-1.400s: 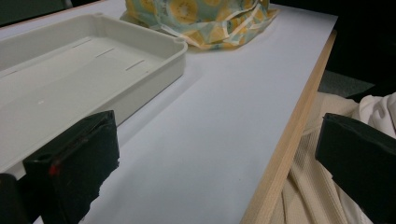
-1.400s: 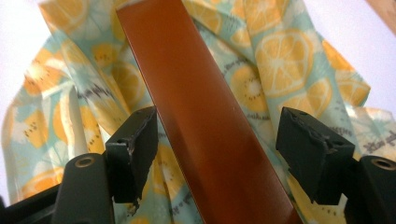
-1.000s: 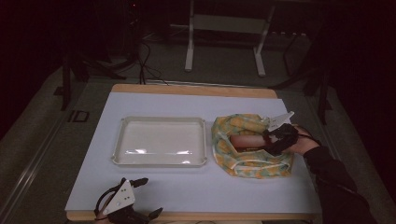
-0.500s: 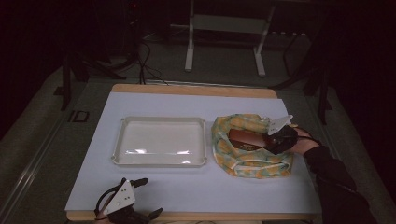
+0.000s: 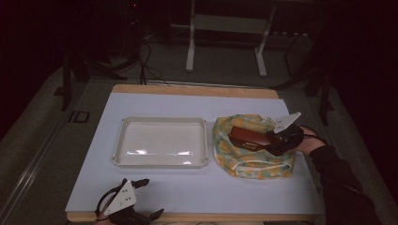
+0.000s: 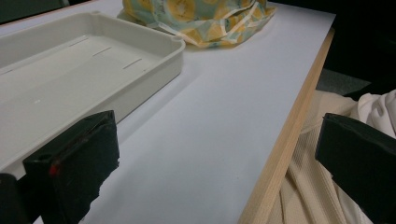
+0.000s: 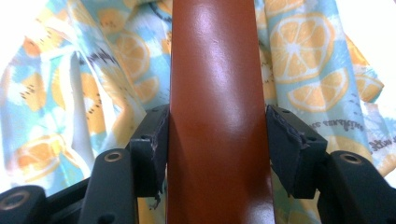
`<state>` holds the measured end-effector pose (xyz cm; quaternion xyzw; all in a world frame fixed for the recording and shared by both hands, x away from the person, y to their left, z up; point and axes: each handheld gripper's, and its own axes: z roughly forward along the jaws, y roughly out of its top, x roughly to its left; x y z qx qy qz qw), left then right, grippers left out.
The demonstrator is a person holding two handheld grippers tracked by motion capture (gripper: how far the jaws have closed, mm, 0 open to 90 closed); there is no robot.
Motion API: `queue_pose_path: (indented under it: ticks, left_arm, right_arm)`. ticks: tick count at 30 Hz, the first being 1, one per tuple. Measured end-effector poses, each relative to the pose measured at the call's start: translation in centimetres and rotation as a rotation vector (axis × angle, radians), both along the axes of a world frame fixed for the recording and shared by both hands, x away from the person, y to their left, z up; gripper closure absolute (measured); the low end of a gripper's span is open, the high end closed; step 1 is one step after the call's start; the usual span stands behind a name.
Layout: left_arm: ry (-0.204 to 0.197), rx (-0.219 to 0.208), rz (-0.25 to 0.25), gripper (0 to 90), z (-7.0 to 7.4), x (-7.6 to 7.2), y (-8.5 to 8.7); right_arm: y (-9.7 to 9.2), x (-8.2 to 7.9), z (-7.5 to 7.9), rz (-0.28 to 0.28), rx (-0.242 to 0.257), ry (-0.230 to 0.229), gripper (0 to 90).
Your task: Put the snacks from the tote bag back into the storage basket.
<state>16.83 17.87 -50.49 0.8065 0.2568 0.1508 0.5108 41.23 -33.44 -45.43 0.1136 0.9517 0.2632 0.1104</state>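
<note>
The brown case (image 5: 248, 138) is lying across the fruit-print cloth bag (image 5: 244, 161) at the table's (image 5: 197, 192) right side, and the right gripper (image 5: 274, 140) is clamping both jaws on it. The white tray (image 5: 160, 141) is sitting empty just left of the bag. The left gripper (image 5: 124, 206) is resting wide open at the near edge.

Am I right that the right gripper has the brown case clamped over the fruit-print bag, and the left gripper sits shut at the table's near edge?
Not quite: the left gripper is open, its jaws wide apart in the left gripper view. The rest holds: the right gripper clamps the brown case over the fruit-print bag.
</note>
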Motion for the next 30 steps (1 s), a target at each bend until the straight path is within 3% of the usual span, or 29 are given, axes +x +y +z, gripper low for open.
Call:
queue_pose_path:
  ticks: [30]
  left_arm:
    - [0.002, 0.001, -0.010, 0.0, 0.0, 0.0, -0.1]
  right_arm:
    - [0.4, -0.1, 5.3, 0.012, 0.012, -0.084, 43.4]
